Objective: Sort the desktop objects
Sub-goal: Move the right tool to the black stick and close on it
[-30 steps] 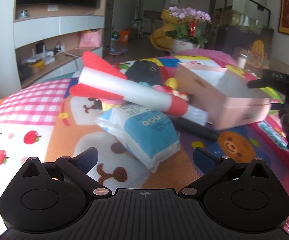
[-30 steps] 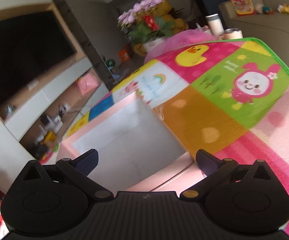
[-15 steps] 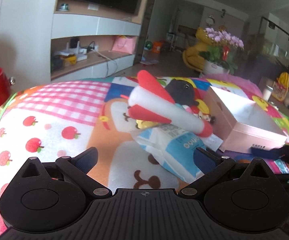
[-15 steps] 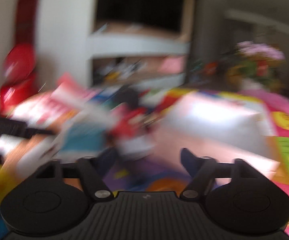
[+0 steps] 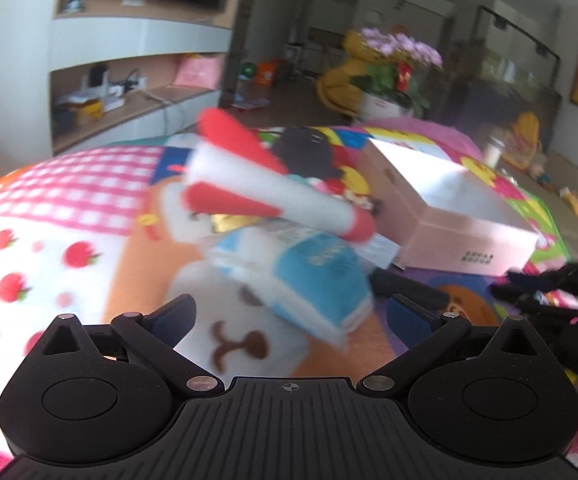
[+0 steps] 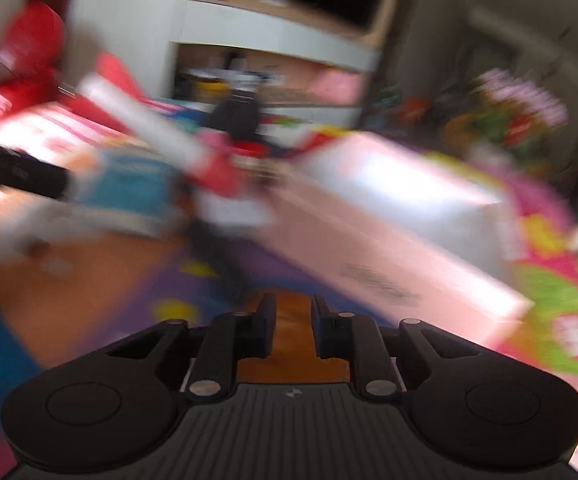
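On the patterned mat (image 5: 89,216) that covers the desk, the items to be sorted are heaped mid-surface. At the left of the heap a red-and-white foam rocket (image 5: 273,192) is propped aslant across a blue-and-white packet (image 5: 309,276), so the packet is judged hard to lift first. Behind them a black plush toy (image 5: 305,152) is half hidden. The left gripper (image 5: 289,316) is held wide and empty just before the packet. Further right an open pink box (image 5: 449,216) is set, presumably as the bin. The right gripper (image 6: 293,330) is drawn narrow, nothing between its fingers, by the box's near corner.
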Action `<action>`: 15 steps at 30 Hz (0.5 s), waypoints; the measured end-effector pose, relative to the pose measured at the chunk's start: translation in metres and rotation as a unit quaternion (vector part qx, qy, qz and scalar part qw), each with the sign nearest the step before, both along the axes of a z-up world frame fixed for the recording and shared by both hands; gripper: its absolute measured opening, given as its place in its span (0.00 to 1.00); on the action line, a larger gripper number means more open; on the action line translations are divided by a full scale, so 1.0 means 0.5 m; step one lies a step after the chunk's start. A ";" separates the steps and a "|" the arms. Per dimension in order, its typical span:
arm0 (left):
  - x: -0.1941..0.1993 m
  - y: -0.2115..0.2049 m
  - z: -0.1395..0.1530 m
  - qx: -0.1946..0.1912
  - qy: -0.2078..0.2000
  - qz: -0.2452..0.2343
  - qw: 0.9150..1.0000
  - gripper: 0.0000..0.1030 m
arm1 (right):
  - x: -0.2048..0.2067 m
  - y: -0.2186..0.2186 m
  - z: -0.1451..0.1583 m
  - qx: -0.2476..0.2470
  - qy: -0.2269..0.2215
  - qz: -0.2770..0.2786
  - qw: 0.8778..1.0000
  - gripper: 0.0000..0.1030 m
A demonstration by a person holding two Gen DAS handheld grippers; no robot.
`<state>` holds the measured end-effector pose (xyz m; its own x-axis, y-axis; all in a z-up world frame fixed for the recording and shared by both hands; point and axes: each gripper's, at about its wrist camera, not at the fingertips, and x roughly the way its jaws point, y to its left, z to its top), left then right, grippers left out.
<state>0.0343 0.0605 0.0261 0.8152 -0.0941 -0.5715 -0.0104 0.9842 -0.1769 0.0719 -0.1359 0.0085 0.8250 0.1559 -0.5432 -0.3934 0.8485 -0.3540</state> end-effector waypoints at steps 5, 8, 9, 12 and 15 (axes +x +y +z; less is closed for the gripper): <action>0.065 -0.045 -0.013 0.044 0.018 0.010 0.999 1.00 | -0.023 -0.074 0.020 0.101 0.007 -0.034 0.994 0.68; 0.098 -0.062 -0.023 0.075 0.027 0.030 0.996 1.00 | -0.031 -0.068 0.012 0.122 0.013 -0.030 0.992 0.75; 0.102 -0.064 -0.026 0.078 0.024 0.033 0.996 1.00 | -0.032 -0.063 0.007 0.126 0.019 -0.025 0.992 0.75; 0.097 -0.056 -0.028 0.080 0.017 0.033 0.996 0.84 | -0.042 -0.034 0.003 0.118 0.023 0.006 0.993 0.75; 0.078 -0.034 -0.026 0.057 0.021 0.024 0.998 0.62 | -0.033 0.007 0.000 0.102 0.034 0.050 0.993 0.71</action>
